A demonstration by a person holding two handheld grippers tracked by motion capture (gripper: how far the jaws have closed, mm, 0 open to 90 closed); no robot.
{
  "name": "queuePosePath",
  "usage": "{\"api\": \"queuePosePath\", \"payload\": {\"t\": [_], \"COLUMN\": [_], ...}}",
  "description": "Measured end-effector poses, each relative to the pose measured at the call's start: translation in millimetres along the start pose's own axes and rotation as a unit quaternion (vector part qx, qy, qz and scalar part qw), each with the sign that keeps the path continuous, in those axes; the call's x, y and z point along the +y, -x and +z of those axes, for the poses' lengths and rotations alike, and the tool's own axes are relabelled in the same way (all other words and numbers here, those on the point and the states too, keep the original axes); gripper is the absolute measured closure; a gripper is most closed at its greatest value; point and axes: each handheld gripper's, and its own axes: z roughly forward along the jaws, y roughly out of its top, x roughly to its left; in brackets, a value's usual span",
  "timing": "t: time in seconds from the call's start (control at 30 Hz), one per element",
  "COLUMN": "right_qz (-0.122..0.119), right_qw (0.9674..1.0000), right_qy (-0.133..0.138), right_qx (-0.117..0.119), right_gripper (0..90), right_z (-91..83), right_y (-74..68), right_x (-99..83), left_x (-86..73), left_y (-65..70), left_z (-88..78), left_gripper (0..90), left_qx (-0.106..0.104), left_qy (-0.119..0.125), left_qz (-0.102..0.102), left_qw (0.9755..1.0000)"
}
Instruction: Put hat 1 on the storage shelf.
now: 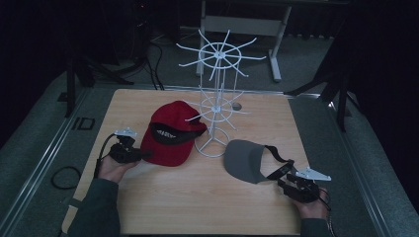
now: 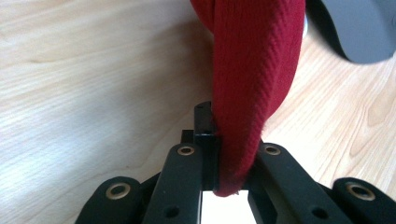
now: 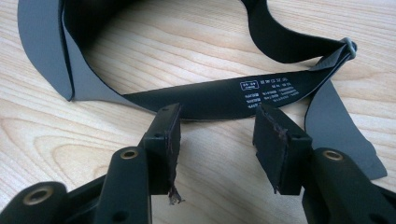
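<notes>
Dark floor and black curtains surround a light wooden table, on which the work takes place.

At the left part of this table lies a red cap with a dark band across its front. The left gripper is at the cap's left edge. In the left gripper view the 2 black jaws stand pressed together on a fold of the red fabric, which rises from between them, so this gripper has a firm hold of the cap. The person's left hand holds the gripper from below, and a black cable loops beside it.

Just right of the cap stands a white wire rack with 2 rings of thin arms, 1 at the top and 1 lower, on a round wire base. The cap's right side is touching or almost touching this base; I cannot tell which.

Right of the rack lies a grey visor with a black strap. The right gripper is near the strap's end. In the right gripper view its 2 jaws stand clearly apart, with bare wood between them, and the strap runs just beyond the pads without being clamped. The right hand holds this gripper at the table's near right corner.
</notes>
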Motion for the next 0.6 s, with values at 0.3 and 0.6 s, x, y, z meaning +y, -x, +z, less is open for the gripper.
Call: {"api": "queuePosePath", "payload": {"t": [0.3, 0.6], "right_qz": [0.0, 0.0], "right_qw": [1.0, 1.0], "right_qy": [0.0, 0.0], "right_qx": [0.0, 0.0], "right_gripper": [51.3, 51.3], "right_z": [0.0, 0.0], "right_y": [0.0, -0.1], "right_x": [0.0, 0.0], "left_x": [6.3, 8.7], "left_y": [-3.7, -5.8], "left_z": [-17.1, -30.5], "left_gripper": [86.1, 86.1], "left_qx": [0.015, 0.029], "left_qy": [0.028, 0.049], "left_qz": [-0.004, -0.01], "left_qw": [0.9995, 0.9983]}}
